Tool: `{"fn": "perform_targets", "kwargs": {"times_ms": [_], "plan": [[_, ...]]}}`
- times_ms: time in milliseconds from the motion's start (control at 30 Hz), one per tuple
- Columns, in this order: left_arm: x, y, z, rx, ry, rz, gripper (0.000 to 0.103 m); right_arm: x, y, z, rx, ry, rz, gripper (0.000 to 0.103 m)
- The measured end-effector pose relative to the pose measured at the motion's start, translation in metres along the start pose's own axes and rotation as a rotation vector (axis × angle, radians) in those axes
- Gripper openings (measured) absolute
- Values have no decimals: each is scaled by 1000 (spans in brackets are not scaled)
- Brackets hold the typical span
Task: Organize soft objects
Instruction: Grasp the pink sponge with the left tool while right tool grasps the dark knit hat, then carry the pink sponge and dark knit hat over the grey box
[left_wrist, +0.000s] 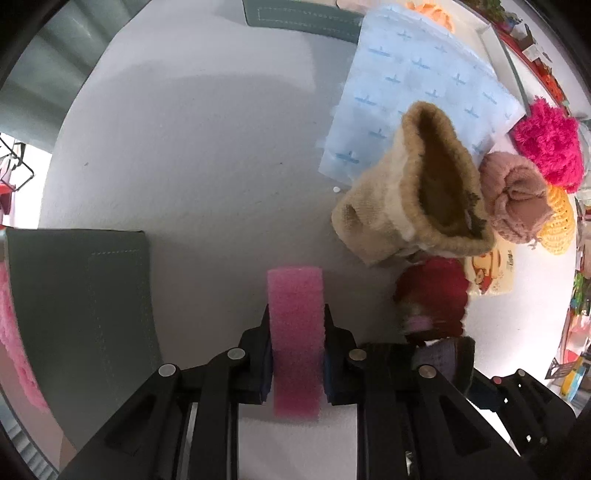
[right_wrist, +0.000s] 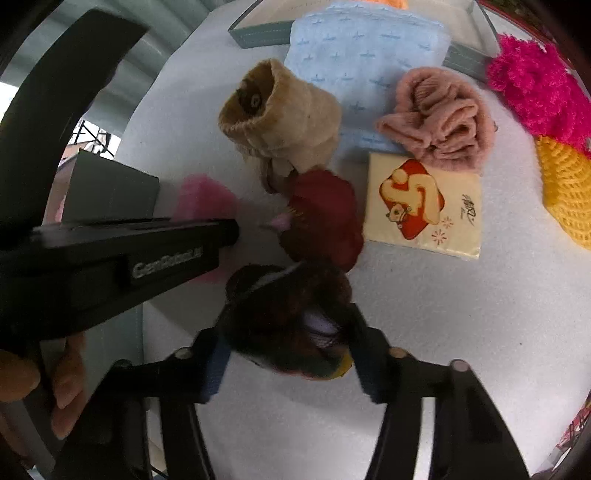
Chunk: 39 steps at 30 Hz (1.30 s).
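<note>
My left gripper (left_wrist: 295, 328) is shut on a pink sponge (left_wrist: 295, 332), held above the white table (left_wrist: 184, 147) beside a grey box (left_wrist: 81, 295) on the left. My right gripper (right_wrist: 288, 332) is shut on a dark brown fuzzy knit item (right_wrist: 284, 314). A red knit item (right_wrist: 321, 218) lies just beyond it, also seen in the left wrist view (left_wrist: 432, 295). A beige knit hat (right_wrist: 284, 114) lies open-mouthed further back. The left gripper body (right_wrist: 110, 258) crosses the right wrist view, with the pink sponge (right_wrist: 203, 199) blurred behind it.
A light blue cloth (right_wrist: 362, 48), a dusty pink knit (right_wrist: 439, 118), a magenta fluffy piece (right_wrist: 535, 88), a yellow crochet piece (right_wrist: 565, 192) and a cream tissue pack (right_wrist: 421, 206) lie at the back right. A second grey box (right_wrist: 258, 29) stands at the far side.
</note>
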<state>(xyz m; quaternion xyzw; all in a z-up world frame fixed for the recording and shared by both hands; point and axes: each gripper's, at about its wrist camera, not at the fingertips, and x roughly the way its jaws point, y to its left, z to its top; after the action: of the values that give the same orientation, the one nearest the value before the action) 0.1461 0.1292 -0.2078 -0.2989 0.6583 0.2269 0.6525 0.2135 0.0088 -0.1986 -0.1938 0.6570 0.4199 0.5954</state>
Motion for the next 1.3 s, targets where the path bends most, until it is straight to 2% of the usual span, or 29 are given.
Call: {"fn": "perform_targets", "kwargs": {"times_ms": [133,300,467,533,733,1000,1300], "plan": [[-14,-7,-4,16,-27,-17,22,-18,-15,-7,61,-14,52,47],[-35,-21,-14,89,-50,-42,22,-46,-45,-40,201,-34,117,47],[-52,-36,-41,180,-61,-49,22,-64,-54,-84,286,-46,123,47],[-57,-38,-54,210,-59,-59,22,-66,-60,-85,306,-42,120,47],[-74,-49,-107,297,-23,-103,22,-80,-72,-121,370,-26,83,48],[-86,-46,-169,536,41,-139,22,-83,-43,-158,417,3,50,48],[-115,-27,-182,628,-37,-177,22,-82,2,-168,426,20,-3,49]]}}
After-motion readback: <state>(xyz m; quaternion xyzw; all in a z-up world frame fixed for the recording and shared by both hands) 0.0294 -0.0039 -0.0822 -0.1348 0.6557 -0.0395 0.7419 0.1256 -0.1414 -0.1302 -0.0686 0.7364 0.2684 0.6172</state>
